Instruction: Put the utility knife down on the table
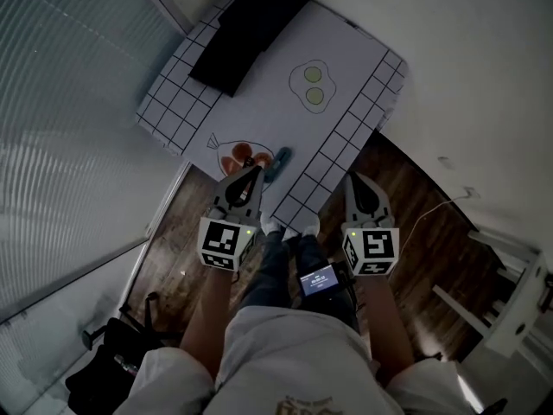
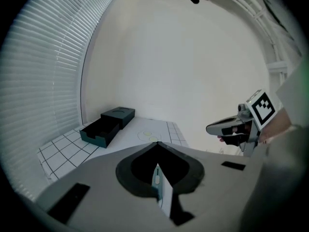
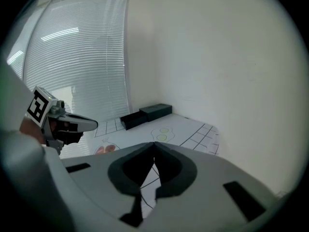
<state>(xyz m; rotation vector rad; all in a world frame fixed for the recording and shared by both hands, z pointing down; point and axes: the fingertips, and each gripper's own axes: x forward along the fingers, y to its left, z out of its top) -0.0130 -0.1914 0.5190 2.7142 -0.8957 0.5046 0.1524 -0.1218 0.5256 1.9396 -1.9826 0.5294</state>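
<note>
My left gripper (image 1: 257,170) hovers over the near edge of the white gridded table (image 1: 354,67), shut on a teal utility knife (image 1: 278,164) that sticks out past its tip. In the left gripper view the jaws (image 2: 157,145) meet, and the knife (image 2: 158,183) shows as a thin pale strip edge-on between them. My right gripper (image 1: 352,181) hangs level with it off the table's near right corner. Its jaws (image 3: 153,144) are shut with nothing in them.
A black box with an open drawer (image 1: 246,28) stands at the table's far end. Green circles (image 1: 313,86) and a red drawing (image 1: 243,157) are printed on the cloth. Window blinds (image 1: 60,102) run along the left. A black bag (image 1: 108,366) lies on the wooden floor.
</note>
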